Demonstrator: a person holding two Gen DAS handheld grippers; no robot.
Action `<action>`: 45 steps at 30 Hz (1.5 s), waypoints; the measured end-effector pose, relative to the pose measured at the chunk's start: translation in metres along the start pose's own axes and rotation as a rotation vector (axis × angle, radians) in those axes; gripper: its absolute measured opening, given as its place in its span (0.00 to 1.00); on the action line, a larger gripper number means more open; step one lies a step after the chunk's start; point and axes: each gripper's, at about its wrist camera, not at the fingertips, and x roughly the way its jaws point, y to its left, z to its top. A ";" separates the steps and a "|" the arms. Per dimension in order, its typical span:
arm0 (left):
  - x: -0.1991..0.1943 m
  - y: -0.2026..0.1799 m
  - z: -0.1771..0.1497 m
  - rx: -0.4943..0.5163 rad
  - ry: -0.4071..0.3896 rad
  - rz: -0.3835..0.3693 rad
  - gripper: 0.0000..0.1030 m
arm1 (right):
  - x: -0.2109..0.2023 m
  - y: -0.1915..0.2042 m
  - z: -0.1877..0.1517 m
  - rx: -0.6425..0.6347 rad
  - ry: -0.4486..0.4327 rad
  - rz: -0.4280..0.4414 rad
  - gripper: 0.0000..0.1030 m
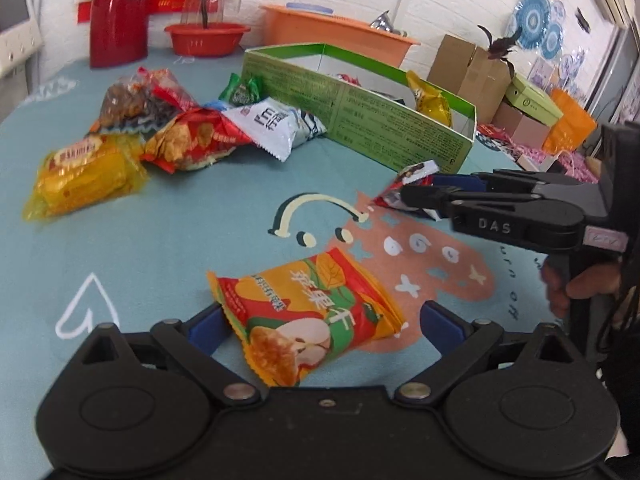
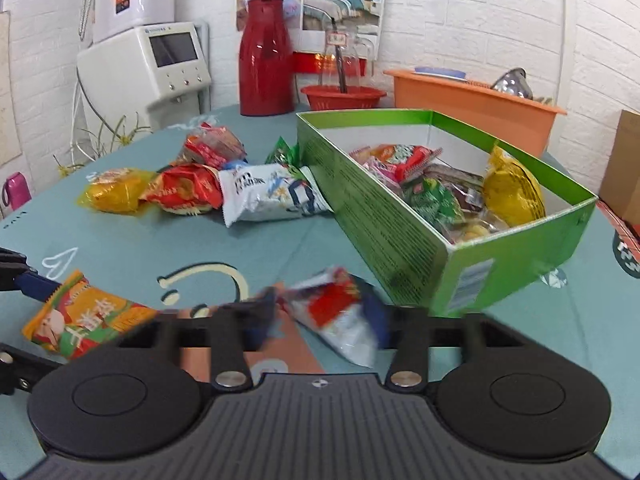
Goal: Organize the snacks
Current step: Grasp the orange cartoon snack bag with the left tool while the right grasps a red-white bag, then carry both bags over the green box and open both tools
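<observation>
The long green cardboard box point(image 2: 400, 216) already holds several snacks. The right gripper point(image 1: 408, 196) pinches a small red-and-white foil packet point(image 2: 340, 316) just beside it; lifting over the wall seems next. The left gripper point(image 1: 320, 320) stands open around an orange apple-chip packet point(image 1: 308, 316) (contents show only from the right wrist).

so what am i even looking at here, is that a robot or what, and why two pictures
No robot: a person holds a hand-held gripping tool in each hand, each with a camera looking along its fingers. One picture is from the left tool, whose open fingers straddle an orange apple-chip packet lying on the teal tablecloth. The other is from the right tool, closed on a small red-and-white snack packet. Nearby stands a green box partly filled with snacks, with more packets loose beside it.
</observation>
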 end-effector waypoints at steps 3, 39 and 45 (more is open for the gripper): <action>0.005 0.000 0.002 0.005 -0.002 0.000 1.00 | -0.013 -0.004 -0.006 0.023 -0.002 0.054 0.42; -0.018 -0.018 0.110 -0.006 -0.285 -0.103 0.39 | -0.059 -0.021 0.035 0.017 -0.242 0.005 0.49; 0.006 -0.026 0.161 -0.025 -0.327 -0.111 0.39 | -0.059 -0.046 0.053 0.049 -0.302 -0.069 0.49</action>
